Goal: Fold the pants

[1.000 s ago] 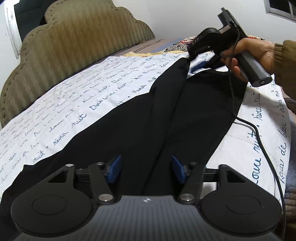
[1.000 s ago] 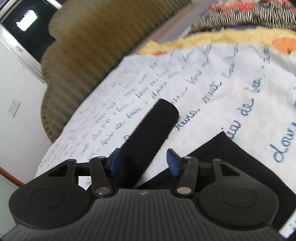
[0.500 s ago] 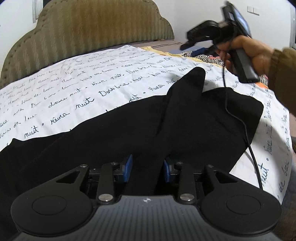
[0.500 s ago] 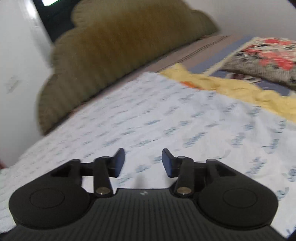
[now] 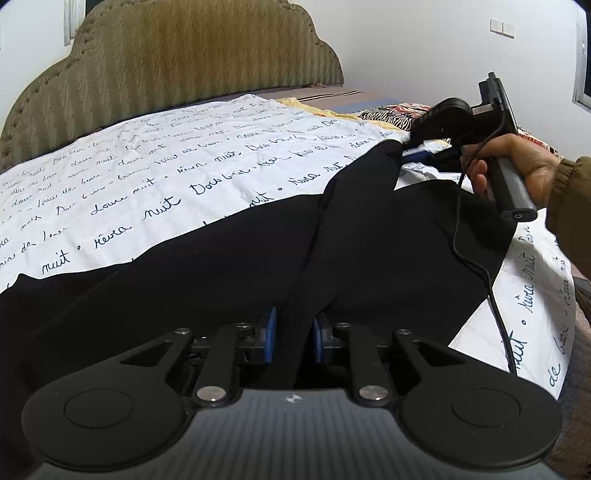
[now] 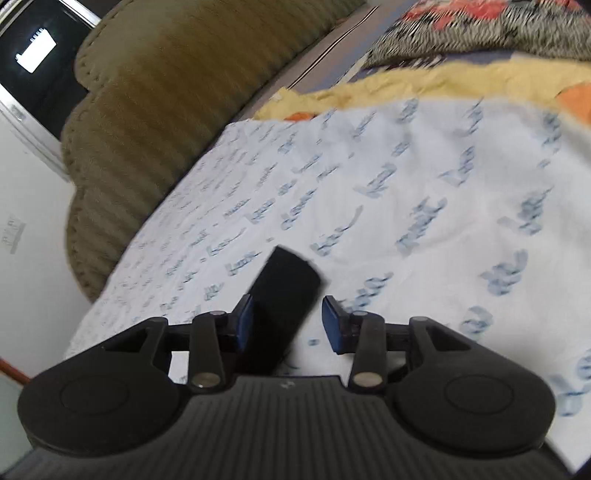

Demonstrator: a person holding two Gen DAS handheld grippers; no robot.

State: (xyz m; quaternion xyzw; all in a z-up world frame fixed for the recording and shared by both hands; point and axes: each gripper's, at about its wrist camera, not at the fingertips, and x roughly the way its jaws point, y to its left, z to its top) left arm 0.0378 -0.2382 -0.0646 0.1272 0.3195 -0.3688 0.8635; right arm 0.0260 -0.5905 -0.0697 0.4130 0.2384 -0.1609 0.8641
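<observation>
Black pants [image 5: 369, 236] lie spread on a white bedsheet with blue script [image 5: 184, 155]. My left gripper [image 5: 293, 334] is shut on a raised ridge of the pants' fabric near their wide end. My right gripper [image 6: 288, 323] is open, with the end of one pant leg [image 6: 284, 291] lying between its blue pads, against the left one. In the left wrist view the right gripper [image 5: 413, 149] sits at the far leg end, held by a hand.
An olive padded headboard [image 5: 184, 62] runs along the sheet's far side. A yellow cloth [image 6: 424, 81] and a zebra-and-floral blanket [image 6: 498, 29] lie beyond the sheet. A black cable [image 5: 476, 236] hangs from the right gripper across the pants.
The left gripper has closed on the pants' fabric. The right gripper had swung up off the leg end, and has come back down with its jaws around it.
</observation>
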